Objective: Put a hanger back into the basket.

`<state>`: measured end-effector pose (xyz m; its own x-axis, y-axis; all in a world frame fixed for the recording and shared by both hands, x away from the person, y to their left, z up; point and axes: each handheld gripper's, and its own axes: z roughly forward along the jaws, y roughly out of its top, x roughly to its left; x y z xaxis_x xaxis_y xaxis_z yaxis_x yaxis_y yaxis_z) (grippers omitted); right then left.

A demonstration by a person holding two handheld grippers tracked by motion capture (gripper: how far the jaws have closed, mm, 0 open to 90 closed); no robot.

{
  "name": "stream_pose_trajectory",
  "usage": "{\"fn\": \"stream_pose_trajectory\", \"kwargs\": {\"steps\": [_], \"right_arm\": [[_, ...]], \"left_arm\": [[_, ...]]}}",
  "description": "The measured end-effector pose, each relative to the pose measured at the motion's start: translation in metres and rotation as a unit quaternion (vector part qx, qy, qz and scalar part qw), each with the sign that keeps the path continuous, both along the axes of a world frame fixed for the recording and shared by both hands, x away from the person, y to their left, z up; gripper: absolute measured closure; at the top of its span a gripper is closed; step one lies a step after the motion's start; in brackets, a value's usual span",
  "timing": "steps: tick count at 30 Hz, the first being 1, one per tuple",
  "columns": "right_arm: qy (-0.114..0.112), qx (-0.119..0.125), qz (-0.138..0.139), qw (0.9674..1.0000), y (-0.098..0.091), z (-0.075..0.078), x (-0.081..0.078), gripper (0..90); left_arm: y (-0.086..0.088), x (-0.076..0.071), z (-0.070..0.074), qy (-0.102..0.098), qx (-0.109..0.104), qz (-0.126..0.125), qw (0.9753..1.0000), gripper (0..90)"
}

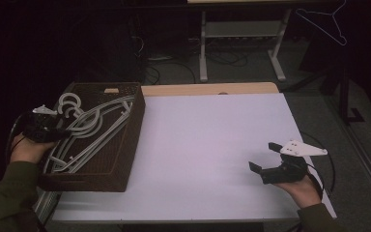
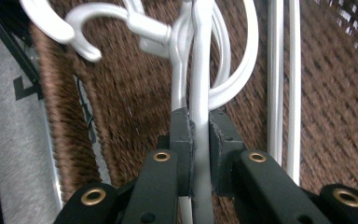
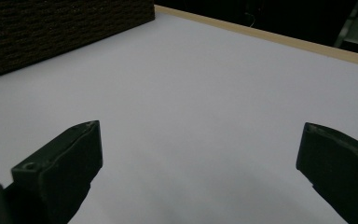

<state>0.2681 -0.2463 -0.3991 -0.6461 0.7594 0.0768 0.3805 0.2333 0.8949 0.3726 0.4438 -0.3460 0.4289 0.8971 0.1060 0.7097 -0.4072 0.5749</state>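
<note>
Left tool [image 2: 199,154] pinches a white plastic hanger [image 2: 200,93] inside the brown woven basket [image 1: 130,125]; right tool [image 1: 265,162] gapes above the white worktop [image 1: 207,145].

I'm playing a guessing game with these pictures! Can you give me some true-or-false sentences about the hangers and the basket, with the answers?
1. The left hand-held gripper is pinching a white hanger. True.
2. The right hand-held gripper holds a hanger too. False: it is open over the white table, holding nothing.
3. The hangers lie in a brown woven basket. True.
4. The basket sits in the middle of the table. False: it sits at the table's left edge.
5. Another hanger hangs in the dark background. True.
</note>
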Motion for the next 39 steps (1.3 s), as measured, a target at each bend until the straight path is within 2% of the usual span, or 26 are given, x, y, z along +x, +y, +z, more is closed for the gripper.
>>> {"fn": "stream_pose_trajectory", "kwargs": {"steps": [1, 2, 3, 4, 5, 6, 8, 12, 15, 18, 22, 26, 29, 37, 39], "right_arm": [[0.0, -0.001, 0.0, 1.0, 0.0, 0.0, 0.0, 0.0], [0.0, -0.001, 0.001, 1.0, 0.0, 0.0, 0.0, 0.0], [0.0, -0.001, 0.001, 1.0, 0.0, 0.0, 0.0, 0.0], [-0.001, 0.0, 0.001, 1.0, 0.0, 0.0, -0.001, 0.0], [-0.001, 0.0, 0.001, 1.0, 0.0, 0.0, -0.001, 0.0], [0.0, 0.002, 0.0, 1.0, -0.001, 0.001, -0.001, 0.0], [-0.001, 0.002, 0.0, 1.0, -0.001, 0.001, -0.001, 0.0], [-0.005, 0.003, -0.001, 1.0, -0.002, 0.002, -0.001, 0.0], [-0.005, 0.004, -0.002, 1.0, -0.001, 0.003, 0.0, 0.0], [-0.007, 0.004, -0.002, 1.0, -0.001, 0.004, 0.0, 0.0], [-0.01, 0.005, -0.002, 0.9999, -0.001, 0.006, 0.001, 0.0], [-0.012, 0.008, -0.003, 0.9999, -0.002, 0.007, 0.002, 0.0], [-0.015, 0.008, -0.004, 0.9999, -0.002, 0.009, 0.002, 0.0], [-0.033, 0.025, -0.007, 0.9991, 0.001, 0.022, 0.007, 0.0], [-0.037, 0.028, -0.006, 0.9989, 0.003, 0.025, 0.009, 0.0]], "left_arm": [[-0.001, 0.0, 0.0, 0.004, 0.002, -0.001, 1.0, 80.8], [-0.002, 0.0, -0.001, 0.01, 0.0, 0.0, 1.0, 76.2], [-0.003, 0.0, -0.001, 0.006, 0.004, 0.004, 1.0, 69.2], [-0.003, 0.0, 0.0, 0.002, 0.002, 0.005, 1.0, 58.1], [-0.002, -0.001, 0.001, -0.005, -0.002, 0.009, 0.9999, 58.1], [-0.002, -0.001, 0.003, -0.013, -0.005, 0.013, 0.9998, 48.8], [-0.001, -0.002, 0.007, -0.022, -0.02, 0.015, 0.9995, 47.2], [-0.003, -0.004, 0.018, -0.046, -0.046, 0.009, 0.9978, 35.3], [-0.008, -0.005, 0.025, -0.065, -0.076, 0.002, 0.995, 31.6], [-0.016, -0.007, 0.032, -0.076, -0.095, -0.009, 0.9926, 24.7], [-0.03, -0.011, 0.042, -0.091, -0.119, -0.03, 0.9882, 21.1], [-0.049, -0.015, 0.051, -0.106, -0.145, -0.053, 0.9823, 18.3], [-0.064, -0.02, 0.058, -0.121, -0.169, -0.069, 0.9757, 17.4], [-0.111, -0.033, 0.067, -0.152, -0.206, -0.119, 0.9593, 15.4], [-0.123, -0.037, 0.066, -0.159, -0.218, -0.131, 0.9539, 15.1]]}}
